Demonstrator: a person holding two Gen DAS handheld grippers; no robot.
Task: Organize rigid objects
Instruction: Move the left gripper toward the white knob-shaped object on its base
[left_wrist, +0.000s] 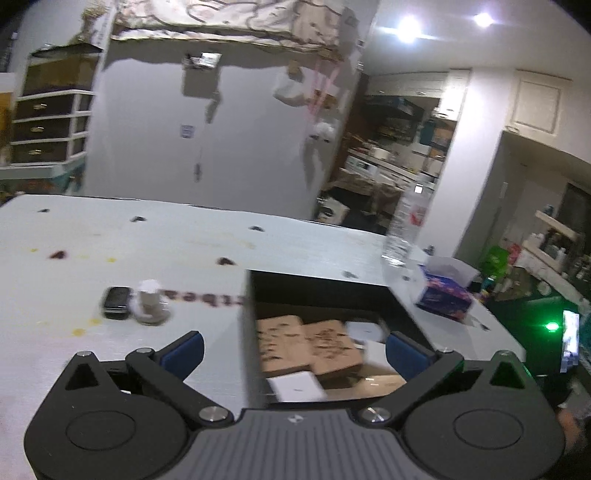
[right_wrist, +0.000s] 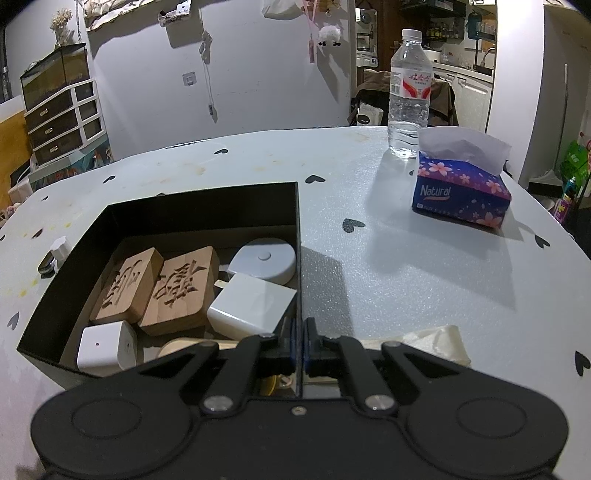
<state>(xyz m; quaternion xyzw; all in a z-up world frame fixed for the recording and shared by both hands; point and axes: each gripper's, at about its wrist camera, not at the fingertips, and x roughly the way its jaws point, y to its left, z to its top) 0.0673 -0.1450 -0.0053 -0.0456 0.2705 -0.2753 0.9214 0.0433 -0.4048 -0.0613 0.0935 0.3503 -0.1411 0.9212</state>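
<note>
Right wrist view: right gripper (right_wrist: 298, 341) fingers pinch the black box (right_wrist: 236, 206) wall; left gripper (left_wrist: 293, 349) fingers gape empty. Beside the box, phone (left_wrist: 117, 302) and white bottle (left_wrist: 149, 301) wait; reaching risks toppling the bottle.

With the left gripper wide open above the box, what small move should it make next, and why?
Probably swing the left gripper toward the small white bottle and the dark object beside it. Both sit on the table outside the black box, which already holds wooden blocks. The left jaws are open and empty; the right gripper is shut on the box wall, steadying it.
</note>
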